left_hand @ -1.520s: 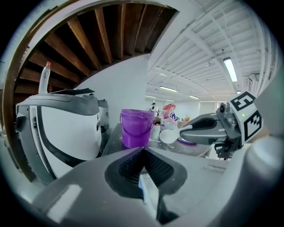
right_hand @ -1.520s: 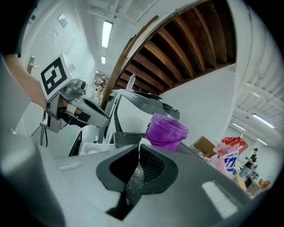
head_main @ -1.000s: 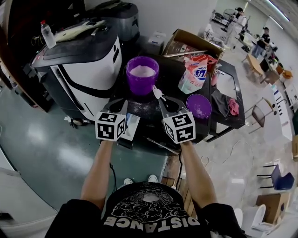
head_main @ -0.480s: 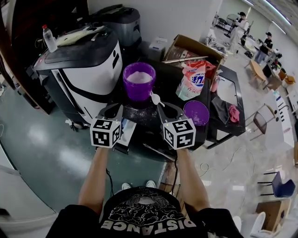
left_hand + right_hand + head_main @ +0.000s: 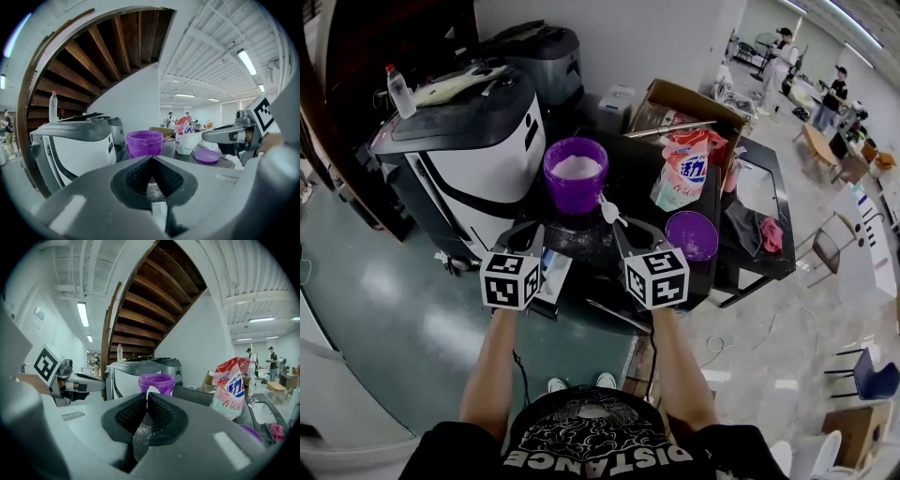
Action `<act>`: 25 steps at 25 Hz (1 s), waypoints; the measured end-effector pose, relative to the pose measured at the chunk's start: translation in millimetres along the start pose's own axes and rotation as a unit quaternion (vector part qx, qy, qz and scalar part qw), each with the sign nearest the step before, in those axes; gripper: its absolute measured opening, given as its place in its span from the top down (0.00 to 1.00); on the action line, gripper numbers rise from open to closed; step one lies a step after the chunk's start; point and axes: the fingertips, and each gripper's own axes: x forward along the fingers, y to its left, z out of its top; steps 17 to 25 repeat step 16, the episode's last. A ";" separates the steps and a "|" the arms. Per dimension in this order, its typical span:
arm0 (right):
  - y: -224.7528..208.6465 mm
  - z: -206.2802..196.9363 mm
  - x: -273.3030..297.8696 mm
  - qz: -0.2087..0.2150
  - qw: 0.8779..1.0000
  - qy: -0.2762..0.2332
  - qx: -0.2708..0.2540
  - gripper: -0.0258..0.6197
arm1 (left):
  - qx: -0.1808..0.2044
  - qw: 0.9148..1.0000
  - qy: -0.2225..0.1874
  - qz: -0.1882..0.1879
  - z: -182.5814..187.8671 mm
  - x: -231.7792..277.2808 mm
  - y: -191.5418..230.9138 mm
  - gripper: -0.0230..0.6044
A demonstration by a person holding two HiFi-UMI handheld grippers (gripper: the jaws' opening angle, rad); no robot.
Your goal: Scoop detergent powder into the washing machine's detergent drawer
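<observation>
The right gripper [image 5: 147, 397] is clamped on the thin handle of a white scoop [image 5: 607, 210]. Its own view shows the ribbed pads pressed together on that handle and dusted with powder, a detail too small to see in the head view. The head view in turn shows the scoop's bowl standing out past the gripper's tip, just short of the purple jar [image 5: 576, 173], which is open and holds white detergent powder [image 5: 577, 166]. The bowl is apart from the jar, nearer the person and a little to its right. The left gripper [image 5: 152, 159] has its jaws together with nothing between them, as its own view shows plainly. The head view places it over the near edge of the black desk [image 5: 623, 183], just beside a pale rectangular tray [image 5: 554, 272]. Further out on the desk, the jar's purple lid [image 5: 692, 234] lies flat to the right of the right gripper, and a detergent bag [image 5: 682, 175] stands upright behind the lid. The washing machine [image 5: 459, 141] stands to the left of the jar. Compared with a second ago, both grippers sit lower in the head view and the scoop's bowl is a little farther back from the jar, with the hold on the handle unchanged.
</observation>
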 end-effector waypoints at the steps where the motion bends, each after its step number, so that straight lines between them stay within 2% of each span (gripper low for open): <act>1: -0.4 -0.7 -0.2 0.000 1.000 0.000 0.002 0.91 | 0.000 1.000 0.000 0.000 -0.1 0.3 -0.8 0.96; 25: 4.2 -2.4 -2.7 0.004 1.000 0.004 0.011 0.91 | -0.006 1.000 0.000 0.001 -2.0 -4.1 -1.5 0.96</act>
